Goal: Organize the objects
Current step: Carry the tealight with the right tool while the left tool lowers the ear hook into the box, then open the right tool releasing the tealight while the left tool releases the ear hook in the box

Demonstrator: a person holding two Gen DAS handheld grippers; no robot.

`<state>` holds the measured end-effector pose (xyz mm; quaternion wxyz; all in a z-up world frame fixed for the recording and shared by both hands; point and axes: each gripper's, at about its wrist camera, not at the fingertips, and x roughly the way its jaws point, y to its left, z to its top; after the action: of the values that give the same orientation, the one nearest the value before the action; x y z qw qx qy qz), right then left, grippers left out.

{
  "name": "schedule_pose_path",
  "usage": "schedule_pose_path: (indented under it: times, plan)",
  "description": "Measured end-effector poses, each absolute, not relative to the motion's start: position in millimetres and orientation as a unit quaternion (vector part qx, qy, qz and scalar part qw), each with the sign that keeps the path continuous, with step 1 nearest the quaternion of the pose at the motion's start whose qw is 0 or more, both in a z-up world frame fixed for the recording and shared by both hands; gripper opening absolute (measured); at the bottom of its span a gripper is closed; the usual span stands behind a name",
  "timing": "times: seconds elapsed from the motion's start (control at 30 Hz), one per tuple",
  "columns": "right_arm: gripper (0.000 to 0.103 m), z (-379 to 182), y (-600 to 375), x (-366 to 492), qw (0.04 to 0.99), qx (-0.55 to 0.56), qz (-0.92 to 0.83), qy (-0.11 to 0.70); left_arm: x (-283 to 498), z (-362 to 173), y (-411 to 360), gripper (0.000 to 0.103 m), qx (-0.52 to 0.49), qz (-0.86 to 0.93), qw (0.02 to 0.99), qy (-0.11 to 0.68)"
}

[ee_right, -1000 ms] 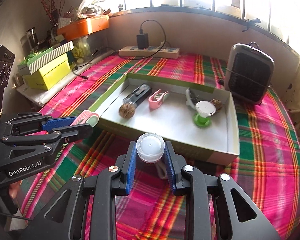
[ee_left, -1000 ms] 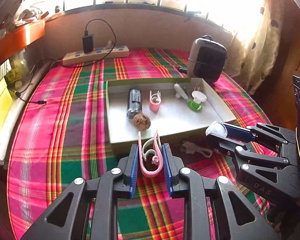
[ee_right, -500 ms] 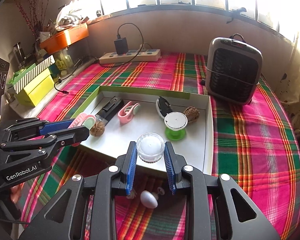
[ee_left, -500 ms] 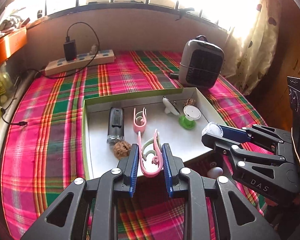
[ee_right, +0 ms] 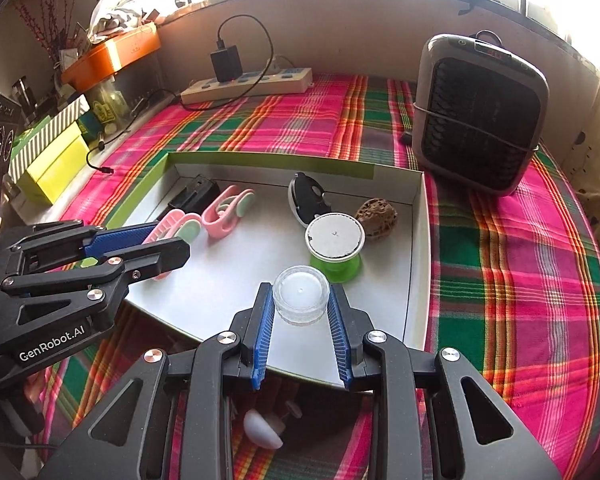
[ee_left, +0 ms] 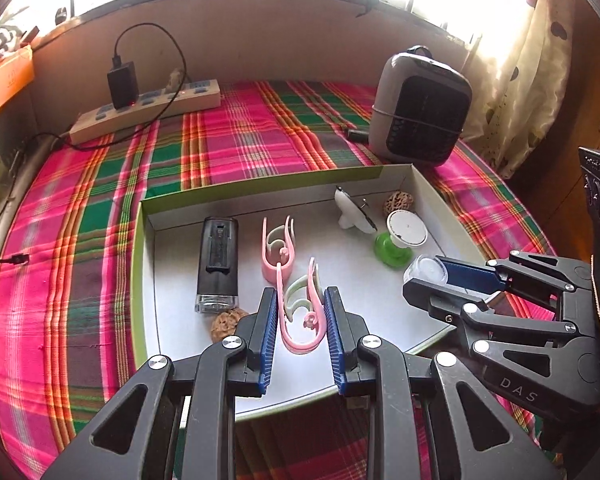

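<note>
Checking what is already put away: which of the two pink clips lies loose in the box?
The pink clip beside the black lighter; the other pink clip is gripped in the left claw.

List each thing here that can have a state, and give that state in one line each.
Left hand-held gripper: shut on pink clip, over the box.
Right hand-held gripper: shut on clear jar.
Box: open-topped, holding items.
Second pink clip: lying in box.
Charger: plugged into power strip.
</note>
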<state>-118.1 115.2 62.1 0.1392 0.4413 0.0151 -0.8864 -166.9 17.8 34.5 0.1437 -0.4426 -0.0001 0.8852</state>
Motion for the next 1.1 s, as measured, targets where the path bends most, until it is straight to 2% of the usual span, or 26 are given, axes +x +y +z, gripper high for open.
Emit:
schedule_pose_path:
  times: [1.1]
  plan:
    - [0.028, 47, 117, -133, 0.098, 0.456, -0.882, 0.062, -184, 15, 27, 0.021, -0.461, 0.878, 0.122, 0.033]
